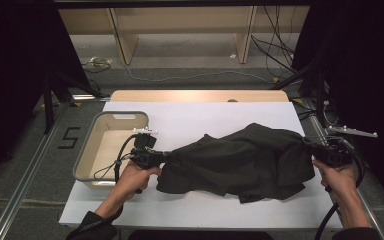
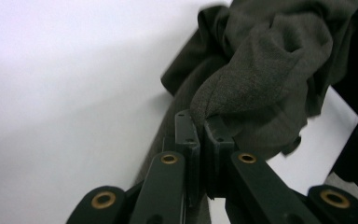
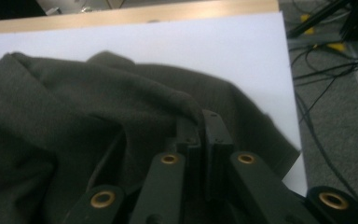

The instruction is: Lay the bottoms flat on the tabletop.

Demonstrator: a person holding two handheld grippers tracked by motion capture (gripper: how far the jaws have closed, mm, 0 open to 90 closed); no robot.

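Observation:
A dark grey garment (image 1: 240, 160) lies crumpled and stretched across the white table cover (image 1: 195, 120). My left gripper (image 1: 164, 156) is shut on the cloth's left edge; in the left gripper view a fold of the garment (image 2: 256, 70) is pinched between the jaws of the gripper (image 2: 201, 122). My right gripper (image 1: 314, 146) is shut on the cloth's right edge at the table's right side; in the right gripper view the garment (image 3: 74, 116) spreads out to the left of the gripper (image 3: 200, 116), a ridge of it caught between the jaws.
A beige bin (image 1: 97, 131) with a grey rim stands at the table's left, just behind my left hand. The right table edge (image 3: 293, 126) lies close to the right gripper, with cables (image 3: 326, 74) on the floor beyond. A wooden strip (image 1: 200, 95) runs along the far edge.

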